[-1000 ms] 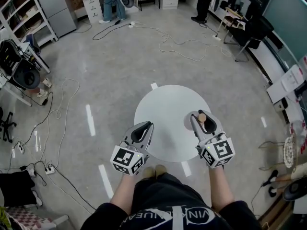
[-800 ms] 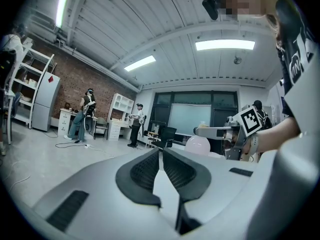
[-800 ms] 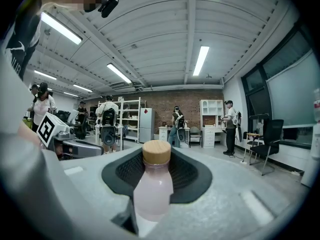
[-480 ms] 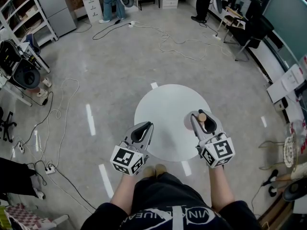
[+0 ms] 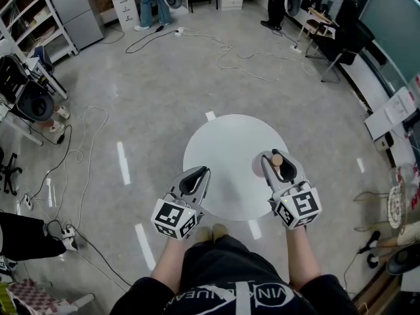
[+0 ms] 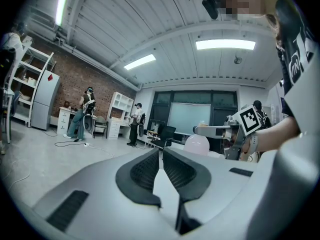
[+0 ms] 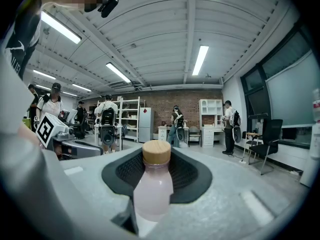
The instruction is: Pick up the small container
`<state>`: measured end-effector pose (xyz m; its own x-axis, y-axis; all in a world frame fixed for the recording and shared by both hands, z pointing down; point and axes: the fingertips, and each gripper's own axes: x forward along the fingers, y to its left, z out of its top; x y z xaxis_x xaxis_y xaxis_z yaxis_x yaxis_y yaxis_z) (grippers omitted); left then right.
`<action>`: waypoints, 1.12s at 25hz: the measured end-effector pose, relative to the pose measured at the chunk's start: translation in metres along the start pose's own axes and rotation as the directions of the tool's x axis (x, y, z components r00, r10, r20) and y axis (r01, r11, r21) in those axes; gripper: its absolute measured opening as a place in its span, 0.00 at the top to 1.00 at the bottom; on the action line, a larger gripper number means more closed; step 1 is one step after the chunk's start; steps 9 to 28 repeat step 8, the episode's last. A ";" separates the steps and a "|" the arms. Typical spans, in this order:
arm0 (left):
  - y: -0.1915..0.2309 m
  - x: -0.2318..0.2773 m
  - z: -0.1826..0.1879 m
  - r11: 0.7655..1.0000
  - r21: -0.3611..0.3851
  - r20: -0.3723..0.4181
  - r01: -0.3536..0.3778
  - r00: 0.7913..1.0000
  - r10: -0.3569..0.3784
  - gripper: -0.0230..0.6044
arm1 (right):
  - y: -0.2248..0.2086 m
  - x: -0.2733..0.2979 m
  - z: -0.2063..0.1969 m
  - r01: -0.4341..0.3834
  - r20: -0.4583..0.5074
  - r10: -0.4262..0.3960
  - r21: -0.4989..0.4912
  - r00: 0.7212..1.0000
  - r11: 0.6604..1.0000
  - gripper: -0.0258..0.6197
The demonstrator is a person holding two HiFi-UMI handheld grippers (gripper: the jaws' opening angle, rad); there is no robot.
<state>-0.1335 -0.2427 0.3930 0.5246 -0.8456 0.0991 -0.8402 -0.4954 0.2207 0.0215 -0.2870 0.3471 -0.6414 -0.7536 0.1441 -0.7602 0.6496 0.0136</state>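
Right gripper (image 5: 277,158) clamped on small pink bottle (image 7: 152,184), wooden cap upward, at round table's (image 5: 226,140) right edge; left gripper (image 5: 197,173) closed, empty, at near-left edge; floor cables (image 5: 243,61) well beyond far edge.

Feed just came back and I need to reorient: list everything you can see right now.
table: one, white, round, directly in front.
small container: one, pale pink with a wooden cap, upright at the table's right side.
cables: several, pale and black, on the grey floor beyond and left of the table.
shelving: one unit, white, far left.
fridge: one, grey, far left corner.
people: at least two, standing at the back.
chair: one, dark, far right.
left gripper: one, grey, fingers together, empty, at the table's near-left edge.
right gripper: one, grey, fingers closed on the small container.
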 end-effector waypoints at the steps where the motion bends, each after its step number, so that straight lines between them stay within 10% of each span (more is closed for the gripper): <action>1: 0.000 0.000 0.000 1.000 -0.001 -0.001 0.001 1.000 -0.001 0.92 | 0.000 0.001 0.000 0.001 -0.001 -0.001 0.000 1.000 1.000 0.75; 28: 0.003 0.002 -0.002 1.000 -0.006 -0.004 -0.001 1.000 0.001 0.92 | -0.002 0.003 -0.001 0.003 -0.003 -0.003 0.002 1.000 1.000 0.75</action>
